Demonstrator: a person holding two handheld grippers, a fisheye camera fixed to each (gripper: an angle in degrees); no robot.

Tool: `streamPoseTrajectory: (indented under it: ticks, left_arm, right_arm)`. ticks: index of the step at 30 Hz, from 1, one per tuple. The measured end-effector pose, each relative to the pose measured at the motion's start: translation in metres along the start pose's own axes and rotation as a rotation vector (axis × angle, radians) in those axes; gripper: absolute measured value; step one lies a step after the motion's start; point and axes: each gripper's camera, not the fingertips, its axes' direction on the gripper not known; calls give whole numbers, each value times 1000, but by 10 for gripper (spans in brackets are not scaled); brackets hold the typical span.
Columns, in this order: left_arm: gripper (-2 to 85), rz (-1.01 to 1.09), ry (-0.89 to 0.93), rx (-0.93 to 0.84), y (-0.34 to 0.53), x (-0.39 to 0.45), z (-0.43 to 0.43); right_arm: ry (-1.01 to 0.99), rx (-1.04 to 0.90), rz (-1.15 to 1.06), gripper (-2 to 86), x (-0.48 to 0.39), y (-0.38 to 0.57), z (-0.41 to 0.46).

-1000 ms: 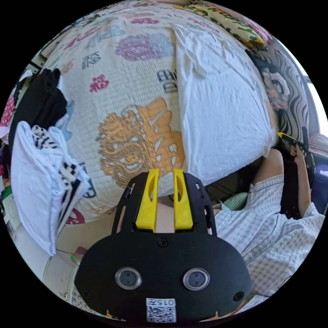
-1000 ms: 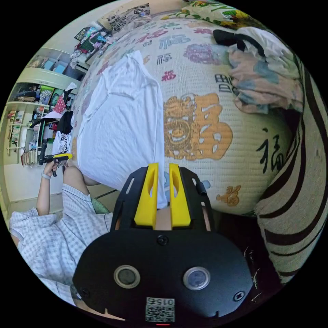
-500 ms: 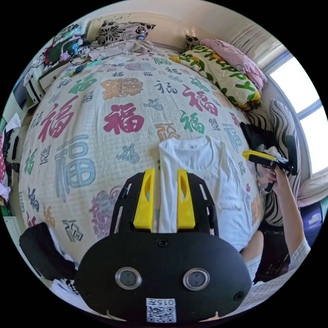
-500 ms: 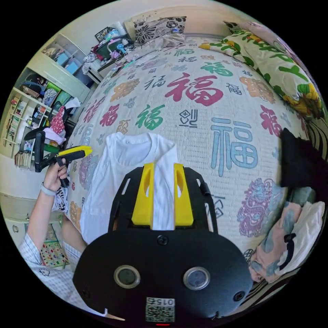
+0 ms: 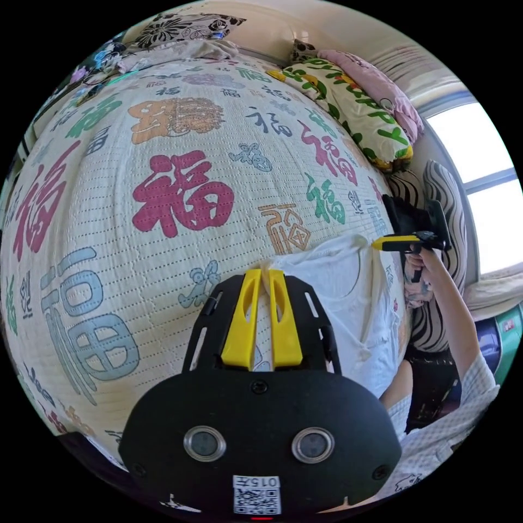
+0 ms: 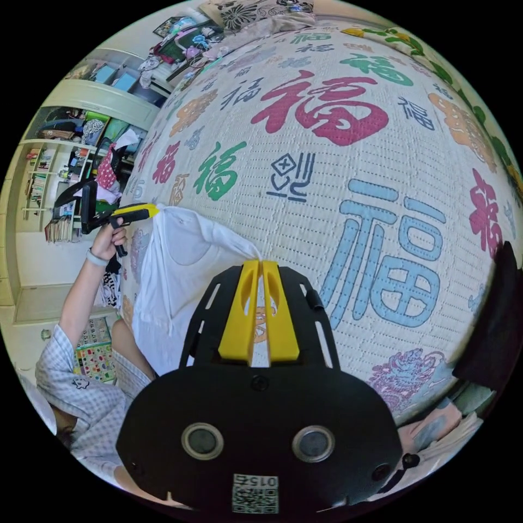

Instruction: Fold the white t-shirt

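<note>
Both grippers, left (image 5: 261,271) & right (image 6: 257,262), pinch white t-shirt (image 5: 332,294) shoulders; it's soft, light, floppy, so hold corners.

bedspread (image 5: 163,229) open; pillows (image 5: 354,109) beyond

The bed (image 5: 163,229) wears a cream quilted cover printed with big coloured characters — red, blue, green, orange. On it lies the white t-shirt (image 5: 338,294) at the near edge, a green-and-yellow floral pillow (image 5: 354,114) far right, and a black-and-white flowered pillow (image 6: 256,11) at the head.
</note>
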Motion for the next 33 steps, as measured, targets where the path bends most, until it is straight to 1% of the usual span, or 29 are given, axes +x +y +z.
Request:
streamPoseTrajectory:
  ticks: [2,4,6,7,9,11,12,14,16,18,21,24,26,28,32,33]
  left_arm:
    - [37,45,-1,-4,-5,5,1]
    - [61,115,-44,-1,-10,20,2]
    - [69,146,-49,-25,-15,28,7]
    - [65,163,-61,-56,-18,34,12]
    - [36,201,-103,-90,-19,44,18]
    - [22,224,-117,-91,-19,53,15]
    - [17,232,-141,-87,-19,58,10]
    - [11,231,-137,-51,-20,62,-6]
    - [6,201,-68,0,-23,63,-34]
    - [4,205,-50,22,-26,69,-53]
    - [3,253,-90,25,-32,93,-78]
    - [3,258,-146,108,-34,116,-107]
    - [4,233,-142,169,-33,123,-126]
    - [4,226,-126,228,-22,132,-147]
    - [6,282,-106,230,14,151,-169]
    - [6,318,-97,242,34,159,-178]
  right_arm:
    - [2,13,-33,19,-4,-4,-2]
    - [35,30,-54,38,-11,-8,-2]
    - [45,0,-93,58,-20,-13,3]
    - [53,-41,-104,56,-24,-17,10]
    - [120,-51,-115,40,-32,-18,13]
    - [130,-83,-127,7,-37,-19,12]
    - [137,-83,-125,4,-38,-18,10]
    - [166,-28,-123,-5,-40,-14,-7]
    - [167,7,-111,-8,-40,-11,-22]
    - [178,52,-104,-9,-44,-7,-37]
    - [211,80,-116,-10,-57,-5,-56]
    - [277,137,-96,-10,-67,-4,-70]
    - [237,226,-46,-9,-67,1,-85]
    - [209,271,-17,-9,-68,9,-93]
    - [183,286,-67,-9,-82,42,-99]
    - [178,289,-81,-9,-84,49,-100]
